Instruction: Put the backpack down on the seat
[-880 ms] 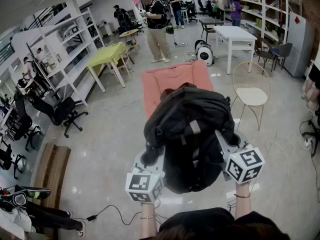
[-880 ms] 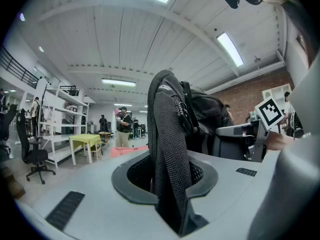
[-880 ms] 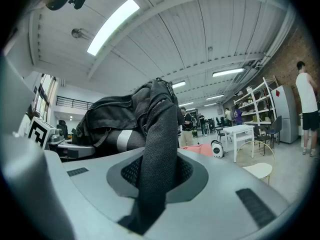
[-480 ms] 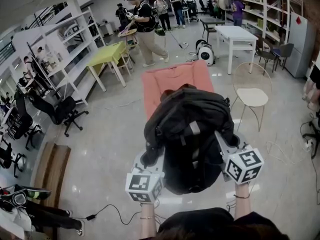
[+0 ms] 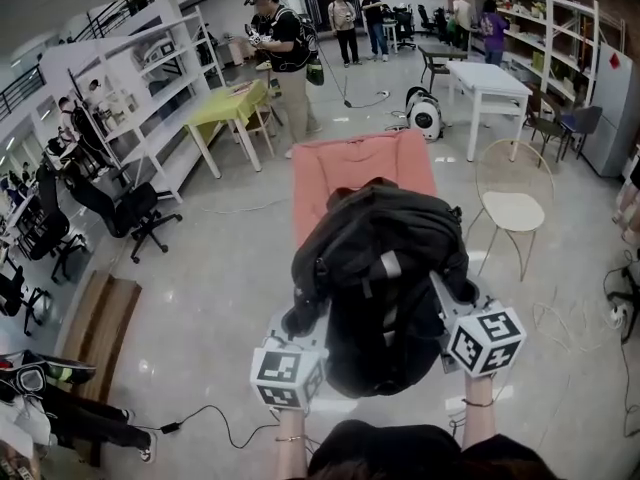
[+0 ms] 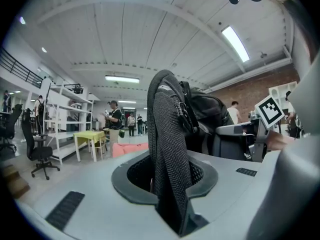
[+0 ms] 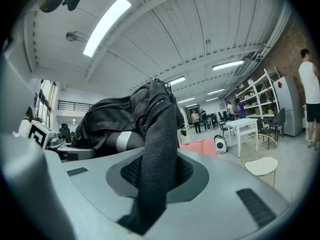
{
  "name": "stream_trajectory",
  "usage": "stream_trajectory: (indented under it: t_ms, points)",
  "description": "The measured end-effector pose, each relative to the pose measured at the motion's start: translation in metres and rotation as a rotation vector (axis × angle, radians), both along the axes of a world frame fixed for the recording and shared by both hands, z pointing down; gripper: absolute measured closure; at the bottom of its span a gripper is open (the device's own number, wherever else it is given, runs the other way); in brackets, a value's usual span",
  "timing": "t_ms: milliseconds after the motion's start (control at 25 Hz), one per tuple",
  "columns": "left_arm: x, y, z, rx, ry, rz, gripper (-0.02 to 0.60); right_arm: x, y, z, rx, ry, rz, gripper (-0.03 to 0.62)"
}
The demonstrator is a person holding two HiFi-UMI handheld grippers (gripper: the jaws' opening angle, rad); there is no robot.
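A black backpack (image 5: pixel 380 288) hangs between my two grippers, held up by its mesh shoulder straps. In the head view it covers the near end of the salmon-pink seat (image 5: pixel 355 168), which lies just ahead. My left gripper (image 5: pixel 303 320) is shut on the left strap (image 6: pixel 167 134), which runs up out of its jaws (image 6: pixel 172 204). On the other side, my right gripper (image 5: pixel 452 303) is shut on the right strap (image 7: pixel 160 134), pinched where the jaws meet (image 7: pixel 147 204). The bag's body bulges above both straps.
A round white chair (image 5: pixel 515 208) stands right of the seat, with a white table (image 5: pixel 490 76) behind it. A yellow-green table (image 5: pixel 232 103), white shelving (image 5: pixel 120 108) and a black office chair (image 5: pixel 125 213) line the left. A person (image 5: pixel 280 53) stands beyond. A cable (image 5: pixel 200 423) crosses the floor.
The view has shifted forward slightly, so the pink seat looks a little nearer. The person in the background has walked left. Both grips on the straps are unchanged.
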State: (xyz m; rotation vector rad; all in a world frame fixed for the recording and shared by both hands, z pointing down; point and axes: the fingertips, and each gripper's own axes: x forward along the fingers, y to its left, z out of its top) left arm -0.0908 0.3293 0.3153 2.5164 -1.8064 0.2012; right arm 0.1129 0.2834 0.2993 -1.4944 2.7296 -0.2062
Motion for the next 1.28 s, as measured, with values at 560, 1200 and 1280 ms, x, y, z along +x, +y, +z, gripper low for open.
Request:
stream_trajectory:
  t_ms: [560, 1200, 1280]
  points:
    - [-0.026, -0.118, 0.026, -0.064, 0.032, 0.018, 0.479, -0.027, -0.118, 0.022, -0.064, -0.003, 0.033, 0.519]
    - [-0.056, -0.265, 0.052, -0.138, 0.058, 0.083, 0.479, -0.056, -0.253, 0.043, -0.137, 0.001, 0.101, 0.519]
    - [-0.063, -0.278, 0.055, -0.145, 0.06, 0.087, 0.479, -0.062, -0.265, 0.047, -0.142, -0.001, 0.106, 0.519]
